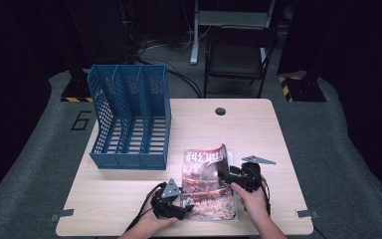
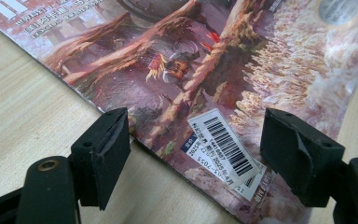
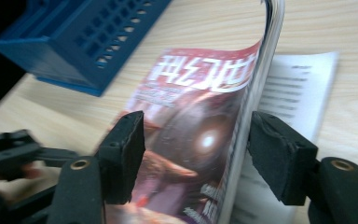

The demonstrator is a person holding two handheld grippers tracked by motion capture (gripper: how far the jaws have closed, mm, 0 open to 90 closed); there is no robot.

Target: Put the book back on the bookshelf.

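Observation:
A magazine [image 1: 206,184] with a reddish cover lies on the near middle of the wooden table [image 1: 258,129]. Its right part is lifted and curls upward. My right gripper [image 1: 227,175] is at that raised edge, open. In the right gripper view the bent cover and pages [image 3: 191,130] stand between the two jaws of my right gripper [image 3: 198,156], with a white printed page [image 3: 303,88] flat behind them. My left gripper [image 1: 186,203] is open at the magazine's near left corner. In the left gripper view the left gripper [image 2: 196,149] straddles the barcode corner [image 2: 223,144].
A blue slotted file organizer [image 1: 129,119] stands on the table's back left, also seen in the right gripper view [image 3: 74,42]. A round cable hole [image 1: 220,111] sits near the far edge. A black chair [image 1: 238,55] stands beyond the table. Bare wood lies to the right.

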